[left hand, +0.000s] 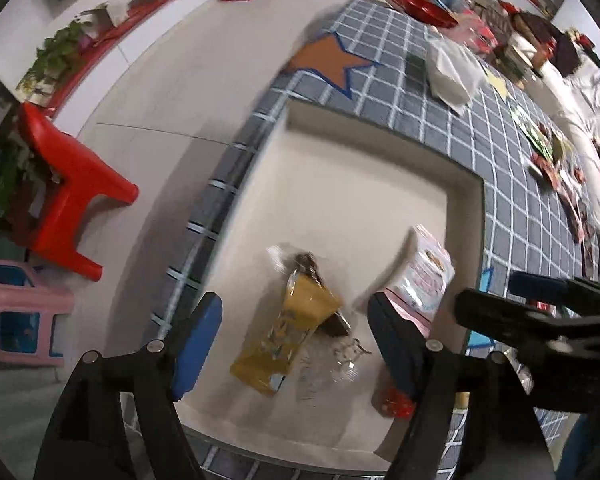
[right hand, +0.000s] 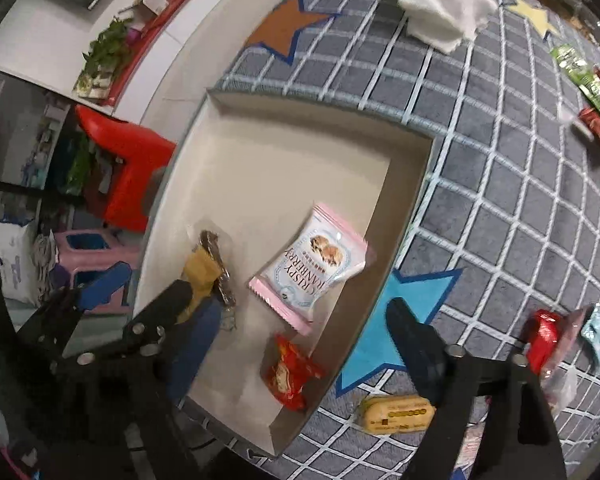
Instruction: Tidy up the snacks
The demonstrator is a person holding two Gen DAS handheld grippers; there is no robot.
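Your left gripper (left hand: 296,344) stands wide open over the yellow packet (left hand: 288,340), pads clear of it. Your right gripper (right hand: 300,332) is open too, empty, above the pink-edged pouch (right hand: 312,264) reading "CRISPY CRANBERRY". Both lie in the cream tray (right hand: 410,196) beside a red packet (right hand: 290,372); the tray's far half is bare floor. Outside its right wall, on the checked grey mat (right hand: 500,216), a yellow bar (right hand: 396,414) lies near more wrapped snacks (right hand: 564,340).

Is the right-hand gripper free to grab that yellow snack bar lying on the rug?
Probably yes: the right gripper has open, empty jaws, and the yellow snack bar lies uncovered on the rug beside the box.
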